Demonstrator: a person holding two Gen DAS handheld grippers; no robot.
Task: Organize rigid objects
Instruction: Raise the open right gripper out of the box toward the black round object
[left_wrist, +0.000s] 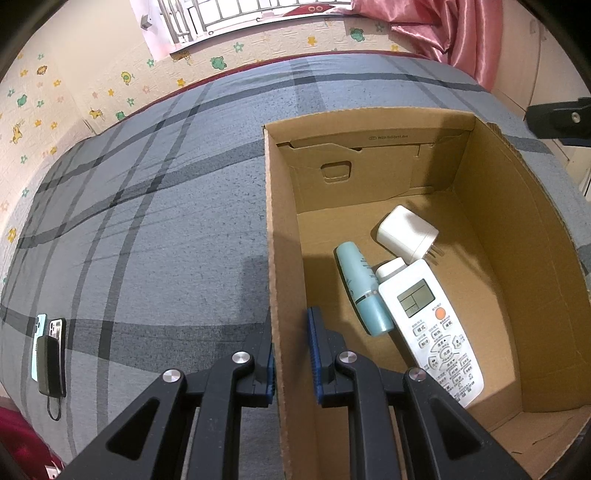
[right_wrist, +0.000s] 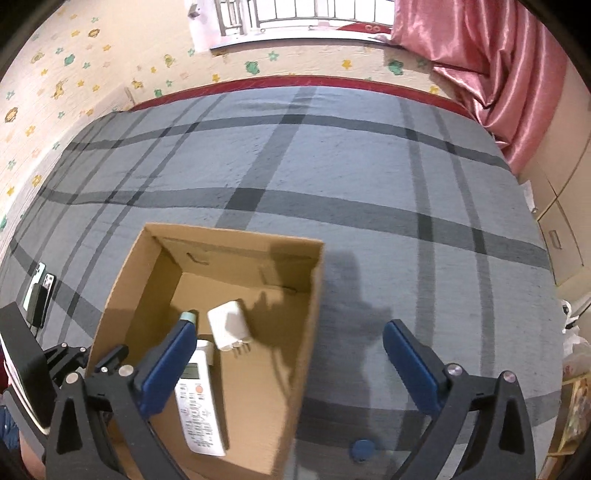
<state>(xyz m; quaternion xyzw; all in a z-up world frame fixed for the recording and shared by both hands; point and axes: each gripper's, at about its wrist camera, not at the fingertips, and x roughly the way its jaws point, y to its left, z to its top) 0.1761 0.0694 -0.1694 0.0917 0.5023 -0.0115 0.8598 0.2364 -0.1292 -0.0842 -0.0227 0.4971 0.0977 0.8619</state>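
Nearest us, our left gripper was clamped on the left wall of the cardboard box, one finger outside and one inside, while our right gripper hung wide open and empty above the box's right side. Inside the box lay a white remote control, a teal tube touching its left edge, and beyond them a white charger plug. The box sat on a grey plaid bed, with phones well off to the left.
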